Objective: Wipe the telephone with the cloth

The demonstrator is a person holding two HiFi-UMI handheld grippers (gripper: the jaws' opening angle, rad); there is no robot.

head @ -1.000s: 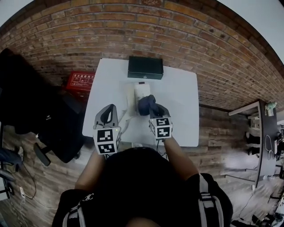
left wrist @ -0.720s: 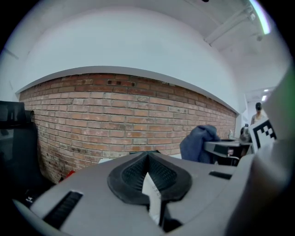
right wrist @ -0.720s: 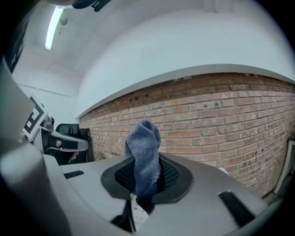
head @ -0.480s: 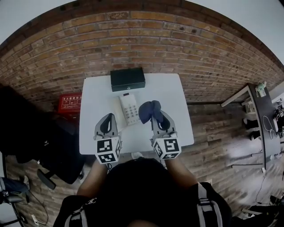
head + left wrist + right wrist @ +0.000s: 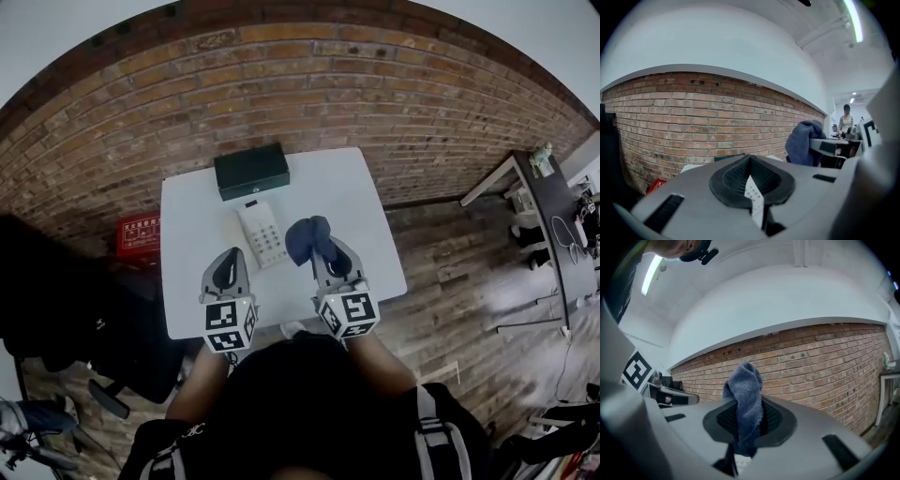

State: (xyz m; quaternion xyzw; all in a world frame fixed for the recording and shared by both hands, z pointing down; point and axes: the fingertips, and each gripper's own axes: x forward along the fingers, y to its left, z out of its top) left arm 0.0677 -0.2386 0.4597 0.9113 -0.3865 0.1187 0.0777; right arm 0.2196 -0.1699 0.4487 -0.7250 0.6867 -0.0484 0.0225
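Right gripper view: right gripper (image 5: 749, 420) jaws clamped on the one blue cloth (image 5: 743, 390), which stands bunched above the tips; left gripper view: left gripper (image 5: 750, 164) jaws closed tip to tip, nothing between them. Only the head view shows the one white telephone (image 5: 262, 234), flat on the white table (image 5: 375, 244), slightly ahead of the two grippers and between them, just left of the cloth, with one black box (image 5: 251, 171) beyond it

- Red box (image 5: 138, 232): white print, too small to read.
- Telephone (image 5: 262, 234): key marks too small to read.
- Left cube (image 5: 229, 325), right cube (image 5: 349, 313): black-and-white square markers.
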